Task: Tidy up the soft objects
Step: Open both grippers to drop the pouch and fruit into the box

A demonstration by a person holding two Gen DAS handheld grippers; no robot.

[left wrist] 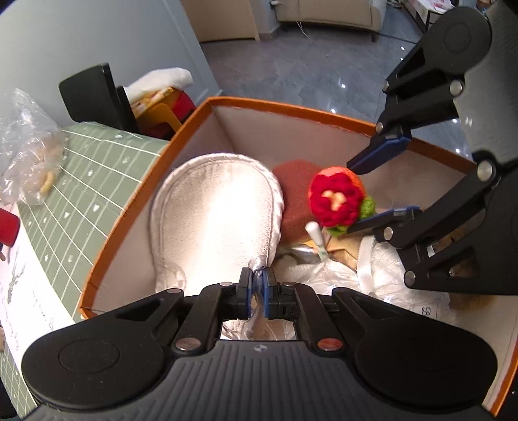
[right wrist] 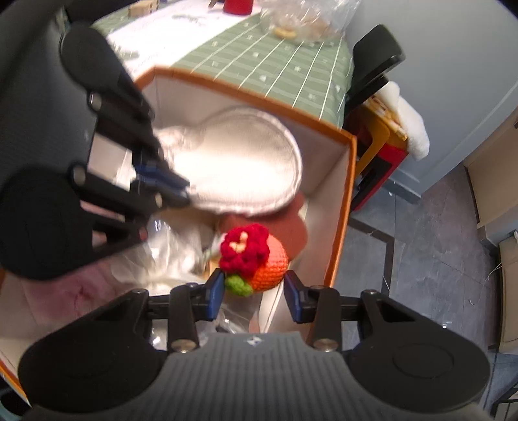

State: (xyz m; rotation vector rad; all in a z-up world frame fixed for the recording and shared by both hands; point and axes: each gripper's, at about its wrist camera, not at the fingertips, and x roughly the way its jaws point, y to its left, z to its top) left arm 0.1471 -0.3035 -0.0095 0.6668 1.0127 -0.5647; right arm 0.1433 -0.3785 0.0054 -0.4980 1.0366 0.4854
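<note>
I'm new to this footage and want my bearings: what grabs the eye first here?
The crocheted orange ball with a red flower sits between the open right gripper fingers, over the orange-rimmed box. Beside it, the left gripper pinches the edge of a shiny white padded oval cushion standing inside the box.

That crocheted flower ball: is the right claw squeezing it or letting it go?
Not squeezed. The right gripper is open: its blue fingers stand apart from the crocheted flower ball, which sits between them over the orange-rimmed box.

green checked tablecloth (left wrist: 97, 168), plastic bag (right wrist: 301, 16), sofa (left wrist: 327, 13)
</note>
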